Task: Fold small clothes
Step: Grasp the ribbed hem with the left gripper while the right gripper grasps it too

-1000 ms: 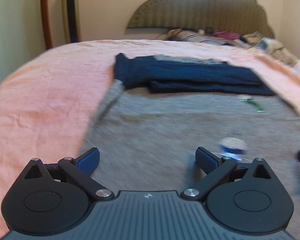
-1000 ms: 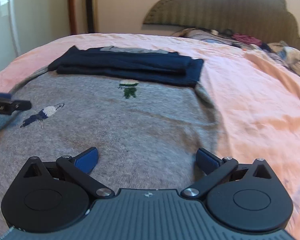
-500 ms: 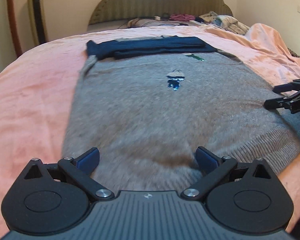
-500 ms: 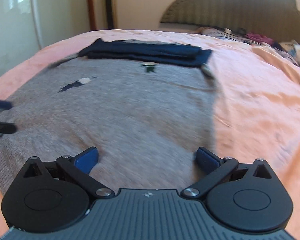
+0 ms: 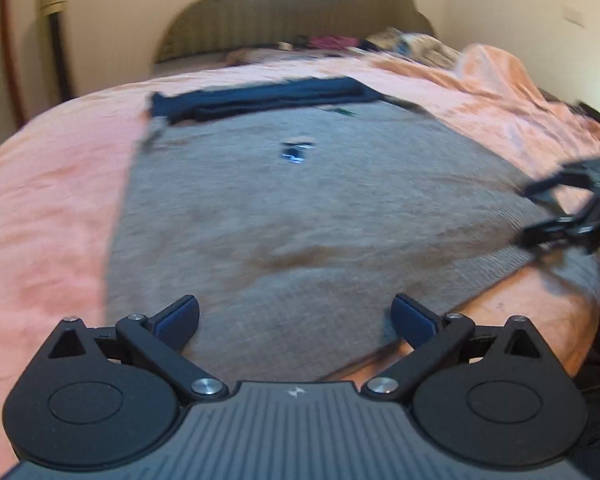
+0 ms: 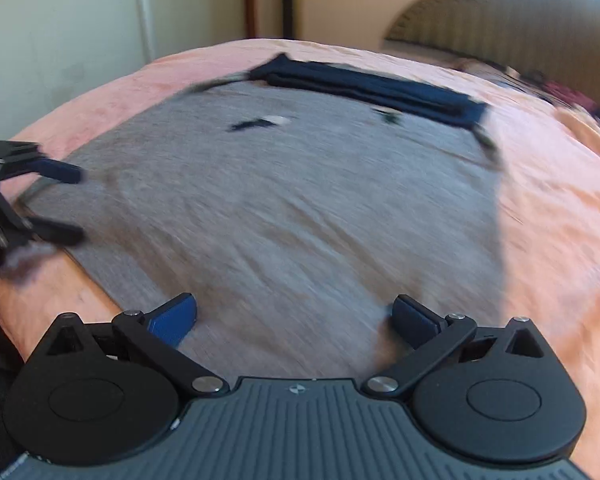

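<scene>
With the left claw (image 5: 295,317) and right claw (image 6: 294,315) both released, we find the grey sweater (image 5: 300,208) flat on the bed (image 5: 52,208) directly ahead, soft and limp, best pinched at its near hem corners.

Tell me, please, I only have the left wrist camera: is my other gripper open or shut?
Observer: Open. In the right wrist view the right gripper has its jaws wide apart with nothing between them, over the near hem of the grey knitted sweater.
Operator: What does my left one look like from over there?
Observer: The left gripper is open too, at the sweater's near left corner. I cannot tell whether it touches the knit.
Operator: Is anything beside the bed on that side?
Observer: Yes, a tall white panel, maybe a door, stands past the peach bedspread.
</scene>
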Tool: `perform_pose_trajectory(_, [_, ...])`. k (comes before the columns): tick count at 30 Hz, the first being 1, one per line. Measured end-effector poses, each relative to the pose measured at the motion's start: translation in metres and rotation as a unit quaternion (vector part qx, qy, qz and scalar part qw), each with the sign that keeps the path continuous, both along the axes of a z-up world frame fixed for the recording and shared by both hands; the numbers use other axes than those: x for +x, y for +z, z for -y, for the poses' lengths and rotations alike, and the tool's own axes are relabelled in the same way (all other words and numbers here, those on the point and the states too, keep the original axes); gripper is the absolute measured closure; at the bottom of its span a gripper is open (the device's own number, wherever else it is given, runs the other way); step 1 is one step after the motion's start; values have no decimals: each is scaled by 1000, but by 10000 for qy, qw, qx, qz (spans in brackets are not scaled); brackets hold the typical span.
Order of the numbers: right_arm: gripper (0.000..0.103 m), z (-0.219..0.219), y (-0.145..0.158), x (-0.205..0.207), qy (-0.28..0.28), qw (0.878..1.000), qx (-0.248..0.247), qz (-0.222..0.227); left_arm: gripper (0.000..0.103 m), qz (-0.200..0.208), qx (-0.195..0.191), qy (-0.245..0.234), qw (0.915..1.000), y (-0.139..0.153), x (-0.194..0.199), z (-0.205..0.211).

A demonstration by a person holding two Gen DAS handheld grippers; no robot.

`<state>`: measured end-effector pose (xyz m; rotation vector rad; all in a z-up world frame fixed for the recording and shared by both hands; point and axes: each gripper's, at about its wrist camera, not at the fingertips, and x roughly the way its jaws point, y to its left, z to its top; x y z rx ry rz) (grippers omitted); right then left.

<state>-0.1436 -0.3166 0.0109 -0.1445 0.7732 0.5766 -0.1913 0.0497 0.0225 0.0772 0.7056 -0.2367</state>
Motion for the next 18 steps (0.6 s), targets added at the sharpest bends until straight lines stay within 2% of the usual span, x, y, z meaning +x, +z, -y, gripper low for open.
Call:
perform_pose_trajectory(2, [0, 38, 9, -4, -469, 9947, 818, -410, 0, 29, -209, 477, 9986, 4, -6, -24])
perform_pose_trajectory(3, [0, 57, 11, -5, -703, 9866, 1341, -610, 0, -27, -400, 704, 9967, 5, -7, -36])
perform_pose_trajectory(5, [0, 94, 9, -2, -1224, 9624, 2205, -1004, 0, -322, -1085, 1197, 9863, 0, -5, -66])
perform_pose_trajectory(7, [0, 116, -2, 5, -1576, 9388, 2712, -1426, 0, -351, -1896, 1384, 9714, -1, -6, -89])
perform_pose_trajectory(8, [0, 121, -9, 9, -1600, 9277, 2937, -1660, 0, -397, -2176, 1430, 9647, -1, -5, -95])
perform_pose_trajectory(10, [0, 124, -18, 14, -1462, 9107, 3364, -1898, 0, -614, -2985, 1334, 9430, -3, -1, -109])
perform_pose_trajectory(11, [0, 121, -20, 18, -1350, 9035, 3491, -2088, 0, -824, -3567, 1131, 9237, -7, 3, -116])
perform_pose_trajectory(13, [0, 110, -22, 24, -1054, 8952, 3630, -2362, 0, -1333, -4645, 773, 8721, -21, 12, -125])
perform_pose_trajectory(14, [0, 103, -21, 27, -890, 8963, 3591, -2444, 0, -1393, -4878, 681, 8591, -24, 14, -125])
perform_pose_trajectory(16, [0, 94, -20, 29, -760, 9033, 3424, -2469, 0, -1473, -4982, 625, 8522, -26, 17, -127])
perform_pose_trajectory(18, [1, 94, -19, 31, -826, 9023, 3470, -2421, 1, -1540, -5119, 585, 8431, -27, 18, -129])
